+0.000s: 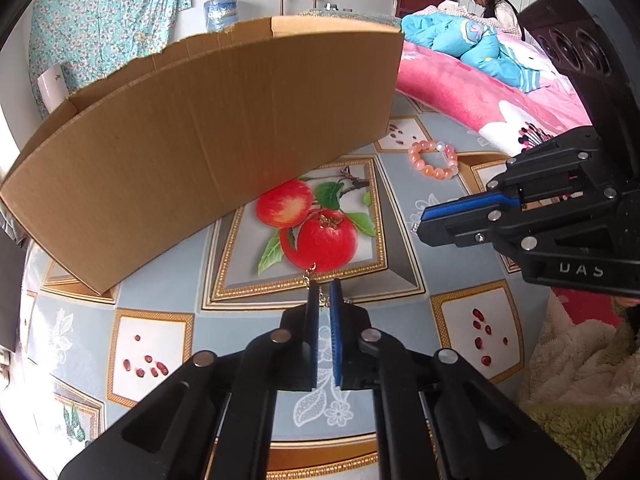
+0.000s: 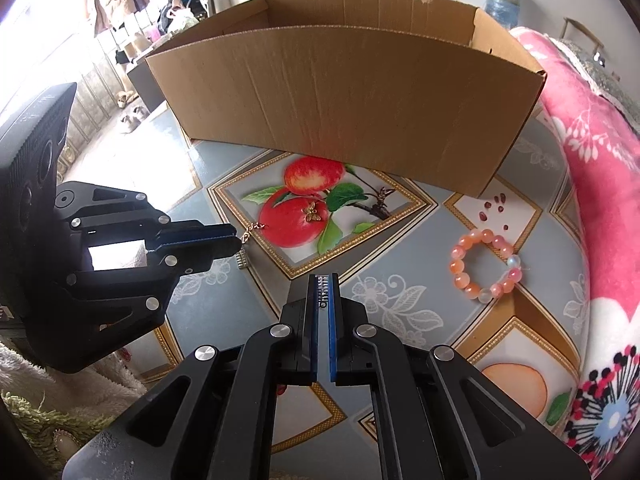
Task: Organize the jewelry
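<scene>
My left gripper (image 1: 325,286) is shut on a thin gold chain (image 1: 310,274) low over the patterned tablecloth. The chain's butterfly pendant (image 2: 312,212) lies on the printed apple. In the right wrist view the left gripper (image 2: 234,240) shows at the left with the chain (image 2: 250,232) at its tip and a small silver piece (image 2: 241,260) hanging below. My right gripper (image 2: 324,280) is shut on a short silver linked piece (image 2: 323,290). A pink bead bracelet (image 2: 486,266) lies to its right. The open cardboard box (image 2: 348,100) stands behind.
The tablecloth (image 1: 160,292) covers a round table. A pink flowered blanket (image 2: 592,128) lies along the right side, and a fluffy cloth (image 1: 580,364) lies near the front edge. A person (image 1: 488,4) sits far back on a bed. A water jug (image 1: 220,10) stands behind the box.
</scene>
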The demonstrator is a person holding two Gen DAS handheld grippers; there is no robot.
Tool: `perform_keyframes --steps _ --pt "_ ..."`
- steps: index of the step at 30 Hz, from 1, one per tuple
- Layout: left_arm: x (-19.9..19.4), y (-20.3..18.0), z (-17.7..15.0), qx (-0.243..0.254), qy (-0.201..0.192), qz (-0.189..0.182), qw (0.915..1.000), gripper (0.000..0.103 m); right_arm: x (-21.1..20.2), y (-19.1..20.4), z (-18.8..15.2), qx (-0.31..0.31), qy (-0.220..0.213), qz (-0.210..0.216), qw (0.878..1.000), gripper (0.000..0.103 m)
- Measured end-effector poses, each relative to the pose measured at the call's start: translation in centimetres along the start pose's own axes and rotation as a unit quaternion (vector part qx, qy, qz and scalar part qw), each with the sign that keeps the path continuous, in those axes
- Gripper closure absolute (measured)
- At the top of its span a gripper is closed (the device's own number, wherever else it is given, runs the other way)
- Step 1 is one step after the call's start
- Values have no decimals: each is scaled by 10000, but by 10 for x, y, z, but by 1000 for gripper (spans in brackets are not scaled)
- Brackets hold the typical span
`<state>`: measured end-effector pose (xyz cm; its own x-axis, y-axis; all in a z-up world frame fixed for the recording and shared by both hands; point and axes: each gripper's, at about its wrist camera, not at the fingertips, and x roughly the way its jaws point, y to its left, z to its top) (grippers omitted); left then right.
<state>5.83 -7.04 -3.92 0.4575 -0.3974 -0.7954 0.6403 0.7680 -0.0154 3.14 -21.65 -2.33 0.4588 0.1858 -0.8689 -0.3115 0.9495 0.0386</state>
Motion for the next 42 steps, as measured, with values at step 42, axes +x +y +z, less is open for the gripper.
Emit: perform_keyframes --steps 42 --pt "-101 4 61 -138 -1196 169 9926 103 -80 -23 27 146 -1588 554 9856 101"
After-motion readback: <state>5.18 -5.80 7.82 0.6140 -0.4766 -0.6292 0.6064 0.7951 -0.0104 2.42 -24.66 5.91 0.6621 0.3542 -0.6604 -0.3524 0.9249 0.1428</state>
